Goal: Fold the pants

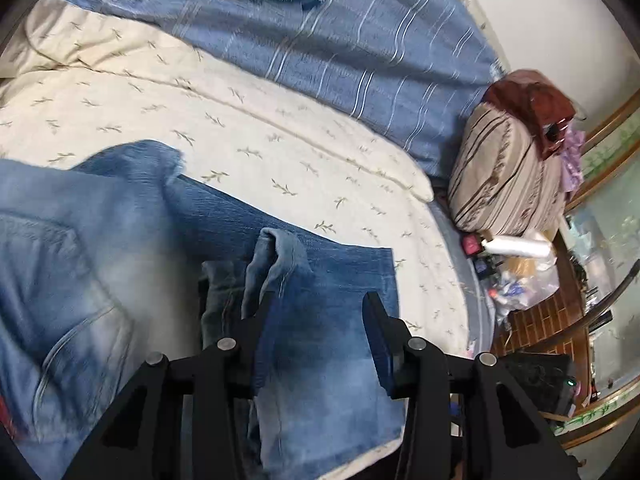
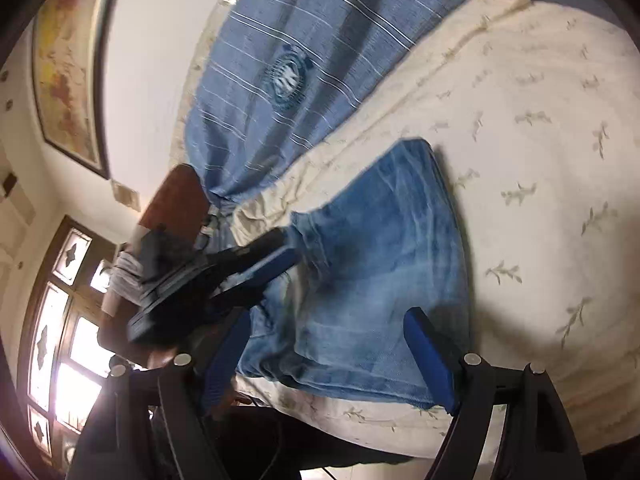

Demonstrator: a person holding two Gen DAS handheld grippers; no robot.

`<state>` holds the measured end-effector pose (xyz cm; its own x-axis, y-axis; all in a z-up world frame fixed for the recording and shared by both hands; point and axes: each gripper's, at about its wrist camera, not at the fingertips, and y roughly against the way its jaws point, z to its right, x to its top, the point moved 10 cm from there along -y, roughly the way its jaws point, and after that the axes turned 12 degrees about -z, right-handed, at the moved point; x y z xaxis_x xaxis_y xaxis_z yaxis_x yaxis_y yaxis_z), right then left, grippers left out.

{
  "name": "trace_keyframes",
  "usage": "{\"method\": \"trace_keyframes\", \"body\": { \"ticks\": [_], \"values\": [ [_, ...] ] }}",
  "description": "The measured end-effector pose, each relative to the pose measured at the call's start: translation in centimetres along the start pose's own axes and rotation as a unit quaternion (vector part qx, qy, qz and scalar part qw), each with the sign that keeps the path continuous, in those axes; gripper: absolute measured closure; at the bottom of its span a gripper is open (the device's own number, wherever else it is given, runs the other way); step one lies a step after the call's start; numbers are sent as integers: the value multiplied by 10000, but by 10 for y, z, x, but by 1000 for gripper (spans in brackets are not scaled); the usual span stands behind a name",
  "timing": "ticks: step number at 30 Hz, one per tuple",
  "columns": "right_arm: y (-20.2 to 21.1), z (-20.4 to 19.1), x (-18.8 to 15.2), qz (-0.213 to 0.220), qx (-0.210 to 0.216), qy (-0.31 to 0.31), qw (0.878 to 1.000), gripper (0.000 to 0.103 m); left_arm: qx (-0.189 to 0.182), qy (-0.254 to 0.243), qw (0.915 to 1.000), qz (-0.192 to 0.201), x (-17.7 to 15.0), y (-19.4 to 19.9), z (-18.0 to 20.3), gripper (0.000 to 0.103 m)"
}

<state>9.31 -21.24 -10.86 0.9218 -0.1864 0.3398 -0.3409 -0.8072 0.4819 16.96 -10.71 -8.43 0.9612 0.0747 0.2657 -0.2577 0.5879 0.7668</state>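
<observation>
While the blue jeans (image 1: 328, 280) lay folded on the cream leaf-print quilt (image 1: 248, 128), just short of the blue striped blanket (image 1: 360, 60), the left gripper (image 1: 320, 320) stood part-open over them, denim between its jaws but unpinched. Right gripper (image 2: 332, 344): wide open above the jeans, holding nothing. Striped pillow (image 1: 508, 184): beyond the quilt's edge.
</observation>
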Motion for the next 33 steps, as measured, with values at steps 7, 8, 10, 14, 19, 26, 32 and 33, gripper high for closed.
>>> {"method": "trace_keyframes", "body": {
  "ticks": [7, 8, 10, 14, 19, 26, 32, 33],
  "values": [
    [11, 8, 5, 134, 239, -146, 9995, 21, 443, 137, 9988, -161, -14, -9, -16, 59],
    [14, 8, 4, 143, 226, -117, 9996, 21, 422, 137, 9989, -119, -16, -6, -17, 59],
    [15, 6, 4, 152, 218, -44, 9996, 21, 521, 104, 9985, -92, -20, -5, -20, 59],
    [14, 1, 3, 161, 263, -6, 9995, 21, 589, 97, 9974, -398, -25, -21, -22, 60],
    [14, 2, 3, 180, 154, 14, 9997, 21, 847, 80, 9958, -335, -23, -16, -23, 90],
    [17, 6, 6, 326, 50, -42, 9994, 21, 1576, -313, 9863, 365, -32, 31, 17, 93],
    [19, 13, 6, 320, -6, -160, 9994, 21, 1818, 425, 9823, -138, -44, -7, -41, 92],
    [19, 15, 6, 323, -50, -185, 9993, 21, 1875, 350, 9816, -120, -43, -5, -38, 92]
  ]
}}
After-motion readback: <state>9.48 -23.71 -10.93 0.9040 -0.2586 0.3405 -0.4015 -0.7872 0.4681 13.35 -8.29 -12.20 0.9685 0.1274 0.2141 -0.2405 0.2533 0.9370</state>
